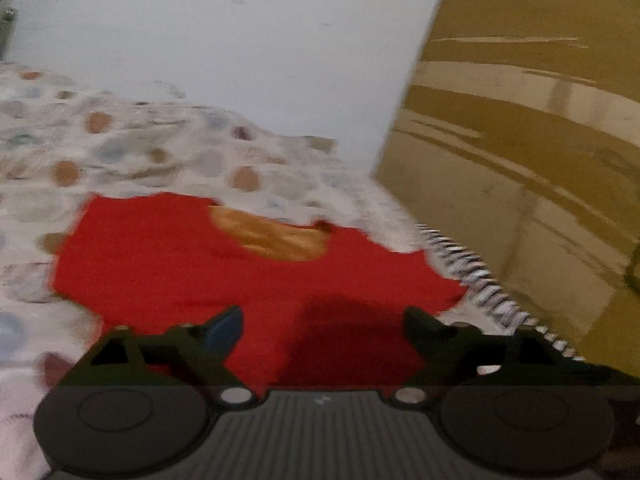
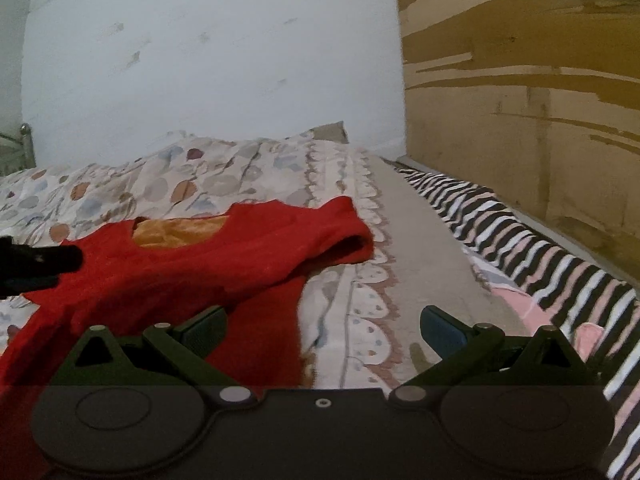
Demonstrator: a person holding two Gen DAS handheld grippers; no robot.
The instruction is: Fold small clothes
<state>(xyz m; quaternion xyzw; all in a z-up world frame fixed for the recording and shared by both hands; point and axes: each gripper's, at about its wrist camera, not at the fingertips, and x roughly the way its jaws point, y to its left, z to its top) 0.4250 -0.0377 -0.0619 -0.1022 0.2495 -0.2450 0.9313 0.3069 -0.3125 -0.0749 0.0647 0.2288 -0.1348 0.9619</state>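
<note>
One bed [image 2: 420,240], covered by one spotted bedsheet [image 2: 224,184] with a scalloped border; one pale wall [image 2: 200,60] behind it and one brown cardboard panel [image 2: 520,100] along the right side. One zebra-striped cloth [image 2: 532,248] lies along the bed's right edge against the cardboard, cut off at the lower right, with a bit of pink fabric beside it, too partial to identify. One red garment [image 2: 224,264], the only small piece of clothing in view, lies on the bedsheet left of centre in the right wrist view, orange lining showing at the neck opening, one short sleeve lying out to the right; its lower part is hidden behind the tongs' housing. Two tongs. Left tongs [image 1: 322,330] spread wide over the red cloth, nothing between the fingers, pads not pressing on it; the left wrist view is motion-blurred so the cloth's edges are smeared. Right tongs [image 2: 323,328] also wide open, empty, left finger over the garment's hem, right finger over bare sheet. A dark piece of the left tongs pokes in at the left edge of the right wrist view, over the garment's shoulder; contact unclear. One metal bedpost [image 2: 25,140] at far left, mostly cut off.
</note>
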